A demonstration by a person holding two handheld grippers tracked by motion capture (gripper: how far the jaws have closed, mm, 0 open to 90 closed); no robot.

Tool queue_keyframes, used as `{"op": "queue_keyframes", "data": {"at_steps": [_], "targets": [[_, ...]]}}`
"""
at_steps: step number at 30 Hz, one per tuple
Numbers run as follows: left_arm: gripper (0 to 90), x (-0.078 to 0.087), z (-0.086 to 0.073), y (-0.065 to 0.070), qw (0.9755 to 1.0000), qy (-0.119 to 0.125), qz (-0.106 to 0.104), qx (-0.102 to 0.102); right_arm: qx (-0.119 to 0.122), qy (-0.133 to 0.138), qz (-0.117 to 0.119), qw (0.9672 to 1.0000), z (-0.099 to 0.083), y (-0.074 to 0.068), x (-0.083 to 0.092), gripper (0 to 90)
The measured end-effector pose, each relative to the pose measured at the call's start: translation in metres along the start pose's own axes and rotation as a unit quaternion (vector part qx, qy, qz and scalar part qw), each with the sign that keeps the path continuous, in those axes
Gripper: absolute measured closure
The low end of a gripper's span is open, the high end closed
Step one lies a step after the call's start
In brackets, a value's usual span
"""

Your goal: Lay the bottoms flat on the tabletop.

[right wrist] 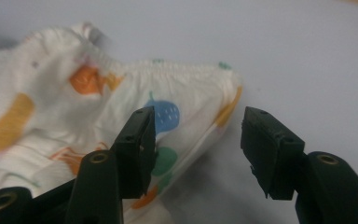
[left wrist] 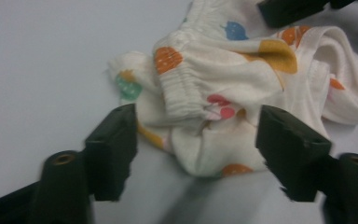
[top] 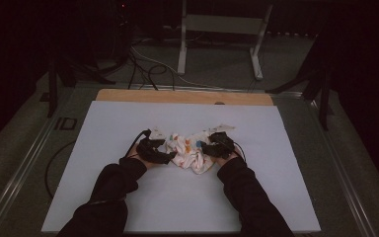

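Note:
A crumpled white garment (top: 190,150) with orange, blue, green and pink spots lies in the middle of the white board (top: 128,197). My left gripper (top: 170,157) is at its left side. In the left gripper view its jaws (left wrist: 196,140) stand apart around a bunched fold of the garment (left wrist: 214,93), with no clear squeeze on it. My right gripper (top: 205,148) is at the garment's right side. In the right gripper view its jaws (right wrist: 198,144) straddle the garment's hem corner (right wrist: 168,93); the right jaw stands clear of the cloth. The right gripper's dark jaw (left wrist: 293,9) shows above the cloth.
The white board rests on a table with a wooden strip (top: 177,96) along its far edge. Beyond it on the floor stand a white frame's legs (top: 217,39) and loose cables (top: 148,69). Dark stands flank both sides. Both sleeved forearms reach in from the bottom edge.

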State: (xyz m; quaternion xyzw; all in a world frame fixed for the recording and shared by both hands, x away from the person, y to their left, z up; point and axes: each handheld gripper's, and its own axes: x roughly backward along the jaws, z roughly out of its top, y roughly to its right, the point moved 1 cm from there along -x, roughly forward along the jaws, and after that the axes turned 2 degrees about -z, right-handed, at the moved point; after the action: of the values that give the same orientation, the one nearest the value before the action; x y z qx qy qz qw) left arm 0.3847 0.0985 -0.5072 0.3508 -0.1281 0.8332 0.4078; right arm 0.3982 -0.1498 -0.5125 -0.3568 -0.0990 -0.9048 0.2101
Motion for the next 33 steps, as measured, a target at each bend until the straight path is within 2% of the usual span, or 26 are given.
{"op": "queue_keyframes", "data": {"at_steps": [3,5,7,10,11,13,16,21,22,26,33], "targets": [[37.9,-0.006,0.001,-0.001,1.0000,-0.005,-0.007,0.001,0.005,-0.011,-0.001,0.9999,-0.003,0.000,-0.007,50.7],[41.7,-0.010,-0.001,-0.002,0.9998,-0.016,-0.010,0.003,0.004,-0.018,-0.005,0.9998,-0.005,-0.001,-0.009,57.9],[43.5,-0.011,-0.002,-0.002,0.9997,-0.020,-0.010,0.005,0.005,-0.023,-0.001,0.9997,-0.005,-0.001,-0.010,59.9],[45.0,-0.016,-0.007,0.003,0.9992,-0.034,-0.011,0.017,0.009,-0.025,-0.008,0.9996,-0.007,-0.002,-0.010,76.3],[46.2,-0.016,-0.008,0.004,0.9989,-0.039,-0.018,0.018,0.014,-0.027,-0.009,0.9995,-0.007,-0.002,-0.009,79.4],[48.9,-0.016,-0.010,0.006,0.9989,-0.044,-0.014,0.013,0.020,-0.027,-0.006,0.9994,-0.006,-0.002,-0.008,86.3],[58.4,-0.014,-0.009,0.008,0.9983,-0.053,-0.013,0.020,0.021,-0.018,-0.006,0.9996,-0.005,-0.001,-0.003,87.9],[82.8,-0.010,-0.007,0.012,0.9980,-0.062,-0.004,0.011,0.022,-0.010,-0.003,0.9997,-0.002,0.001,0.006,88.4],[84.7,-0.009,-0.007,0.012,0.9981,-0.060,-0.001,0.009,0.025,-0.009,-0.001,0.9997,-0.002,0.001,0.007,88.4],[87.2,0.002,-0.004,0.012,0.9985,-0.054,0.004,0.004,0.030,-0.002,0.001,0.9995,0.001,0.004,0.016,88.6],[87.6,0.032,-0.004,0.017,0.9991,-0.038,0.019,-0.010,0.044,0.011,0.014,0.9989,-0.001,0.008,0.040,88.7]]}}
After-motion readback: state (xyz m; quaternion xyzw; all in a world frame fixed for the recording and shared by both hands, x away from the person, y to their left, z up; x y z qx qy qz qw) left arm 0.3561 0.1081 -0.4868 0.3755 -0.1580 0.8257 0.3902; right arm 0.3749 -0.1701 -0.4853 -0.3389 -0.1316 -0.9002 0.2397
